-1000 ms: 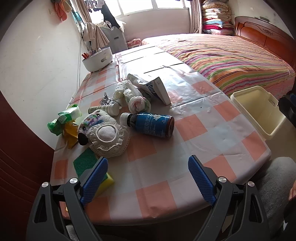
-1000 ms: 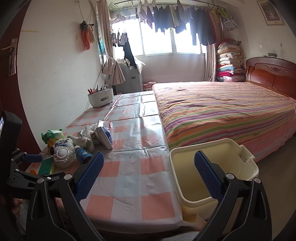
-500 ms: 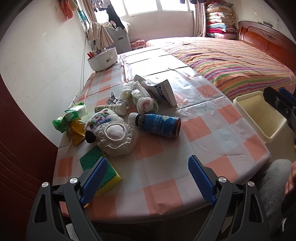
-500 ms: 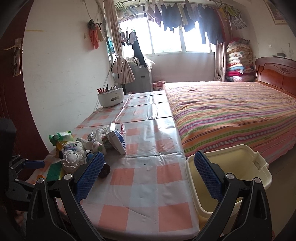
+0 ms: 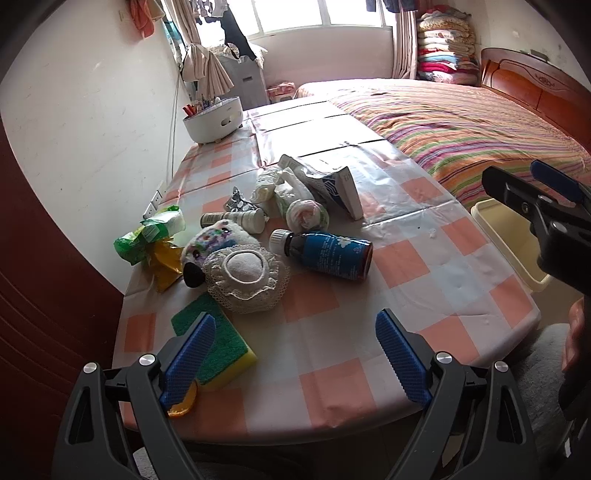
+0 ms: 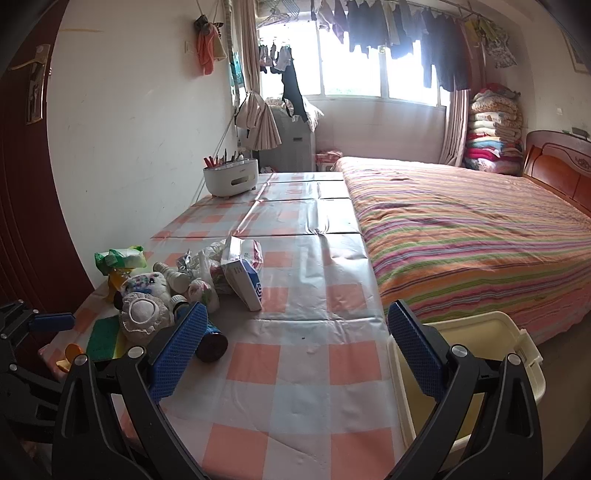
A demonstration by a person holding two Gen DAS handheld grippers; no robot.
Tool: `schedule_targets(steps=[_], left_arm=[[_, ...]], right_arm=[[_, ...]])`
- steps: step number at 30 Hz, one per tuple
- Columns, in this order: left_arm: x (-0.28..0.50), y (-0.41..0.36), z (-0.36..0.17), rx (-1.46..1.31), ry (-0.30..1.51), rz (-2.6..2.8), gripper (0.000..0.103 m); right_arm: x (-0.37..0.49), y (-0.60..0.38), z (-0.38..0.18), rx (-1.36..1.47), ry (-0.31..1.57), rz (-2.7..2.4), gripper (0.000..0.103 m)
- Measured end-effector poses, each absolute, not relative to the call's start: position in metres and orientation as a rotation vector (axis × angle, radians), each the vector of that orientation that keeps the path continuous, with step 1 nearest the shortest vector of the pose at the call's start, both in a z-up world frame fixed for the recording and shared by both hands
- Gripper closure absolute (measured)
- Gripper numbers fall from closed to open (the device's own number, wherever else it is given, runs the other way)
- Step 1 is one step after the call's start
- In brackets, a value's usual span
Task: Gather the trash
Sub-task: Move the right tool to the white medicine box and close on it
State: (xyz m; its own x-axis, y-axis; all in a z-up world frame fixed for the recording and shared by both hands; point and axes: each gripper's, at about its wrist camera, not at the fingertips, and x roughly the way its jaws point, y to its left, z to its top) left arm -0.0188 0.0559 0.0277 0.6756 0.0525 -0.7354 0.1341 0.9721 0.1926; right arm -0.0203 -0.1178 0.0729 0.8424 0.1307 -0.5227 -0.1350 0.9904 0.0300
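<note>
Checkered surface (image 5: 424,266) carries trash at 10 o'clock; left gripper (image 5: 295,358) and right gripper (image 6: 295,354) both hover wide open, empty.

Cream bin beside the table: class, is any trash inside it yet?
No. In the right wrist view the cream bin shows only bare inner walls, while the trash pile, including the blue bottle, lies on the table.

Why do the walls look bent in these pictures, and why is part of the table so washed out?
Both views use fisheye lenses, so edges curve and corners go black. In the left wrist view, window light blows out the far tablecloth. In the right wrist view the window glares and the hanging clothes are dark silhouettes.
</note>
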Motion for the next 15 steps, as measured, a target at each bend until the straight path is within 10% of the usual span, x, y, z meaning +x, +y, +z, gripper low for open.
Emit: schedule_targets(steps=[15], left_arm=[[-0.027, 0.101, 0.037, 0.178, 0.815, 0.032, 0.017]], right_arm=[[0.021, -0.075, 0.075, -0.066, 0.591, 0.189, 0.006]])
